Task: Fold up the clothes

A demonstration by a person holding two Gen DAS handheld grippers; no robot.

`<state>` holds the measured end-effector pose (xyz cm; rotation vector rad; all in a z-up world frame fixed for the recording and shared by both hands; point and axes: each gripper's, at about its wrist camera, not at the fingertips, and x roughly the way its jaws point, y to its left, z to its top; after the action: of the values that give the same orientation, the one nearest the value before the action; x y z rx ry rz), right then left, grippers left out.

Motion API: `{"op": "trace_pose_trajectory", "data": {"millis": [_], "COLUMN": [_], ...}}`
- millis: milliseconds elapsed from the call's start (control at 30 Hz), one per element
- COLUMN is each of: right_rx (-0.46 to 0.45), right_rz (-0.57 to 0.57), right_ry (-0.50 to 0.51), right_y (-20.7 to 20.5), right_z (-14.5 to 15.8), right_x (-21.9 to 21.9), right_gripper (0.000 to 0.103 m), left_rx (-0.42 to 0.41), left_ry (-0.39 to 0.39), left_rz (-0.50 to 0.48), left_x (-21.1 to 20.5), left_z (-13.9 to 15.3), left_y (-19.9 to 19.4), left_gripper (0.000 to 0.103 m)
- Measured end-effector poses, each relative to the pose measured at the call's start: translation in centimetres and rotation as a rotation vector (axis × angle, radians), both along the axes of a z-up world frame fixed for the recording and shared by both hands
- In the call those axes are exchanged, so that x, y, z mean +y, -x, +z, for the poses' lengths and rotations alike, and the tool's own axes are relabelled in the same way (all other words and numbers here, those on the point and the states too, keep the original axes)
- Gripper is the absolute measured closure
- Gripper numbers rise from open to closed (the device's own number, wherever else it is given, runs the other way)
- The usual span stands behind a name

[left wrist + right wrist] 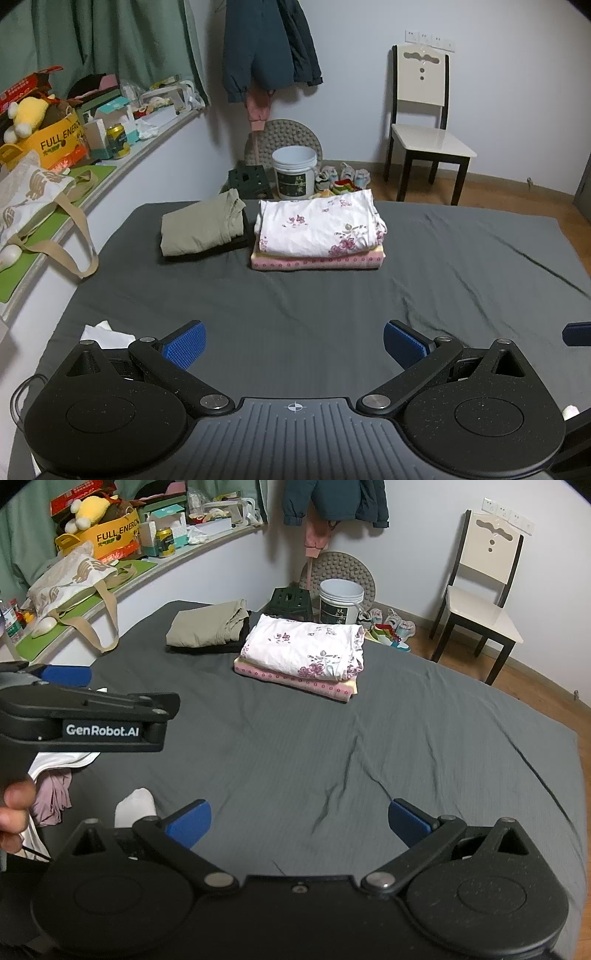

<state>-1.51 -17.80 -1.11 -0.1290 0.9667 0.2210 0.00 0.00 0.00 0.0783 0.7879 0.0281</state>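
Two neat stacks of folded clothes sit at the far end of the dark grey bed sheet (295, 302), pushed back, I'd guess, to keep the near stretch free for folding. On the left lies a khaki folded garment (201, 227) on top of a black folded piece (236, 244). Just beside it on the right a white floral folded cloth (317, 225) rests on a pink patterned folded cloth (317, 262), with a thin yellow layer showing between them: five pieces in all, as far as I can count.

Unfolded work waits near the left edge: a white crumpled garment (135, 806) and a mauve crumpled garment (51, 799), so the task looks partly done.

Both tools hover over bare sheet, holding nothing. The left gripper (293, 345) has its blue pads (184, 345) wide apart; the right gripper (299, 821) is likewise spread.
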Motion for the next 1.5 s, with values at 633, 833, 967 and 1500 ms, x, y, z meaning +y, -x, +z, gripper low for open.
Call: {"op": "trace_pose_trajectory", "data": {"millis": [633,833,967,1500], "right_rx": [0.004,0.009,0.011,0.012], "right_rz": [0.007,0.008,0.009,0.017], "right_ry": [0.011,0.012,0.011,0.014], "right_y": [0.03,0.03,0.08,0.05], "right_z": [-0.13,-0.22,-0.28,-0.33], "right_x": [0.22,0.29,0.19,0.20], "right_gripper": [0.000,0.000,0.000,0.000], "left_rx": [0.005,0.008,0.010,0.018], "left_ry": [-0.004,-0.007,-0.007,-0.011], "left_rz": [0.002,0.003,0.001,0.005], "left_x": [-0.03,-0.01,0.04,0.23], "left_z": [-0.47,-0.49,-0.46,-0.42], "left_y": [-0.02,-0.03,-0.03,-0.10], "left_gripper": [0.000,0.000,0.000,0.000]}}
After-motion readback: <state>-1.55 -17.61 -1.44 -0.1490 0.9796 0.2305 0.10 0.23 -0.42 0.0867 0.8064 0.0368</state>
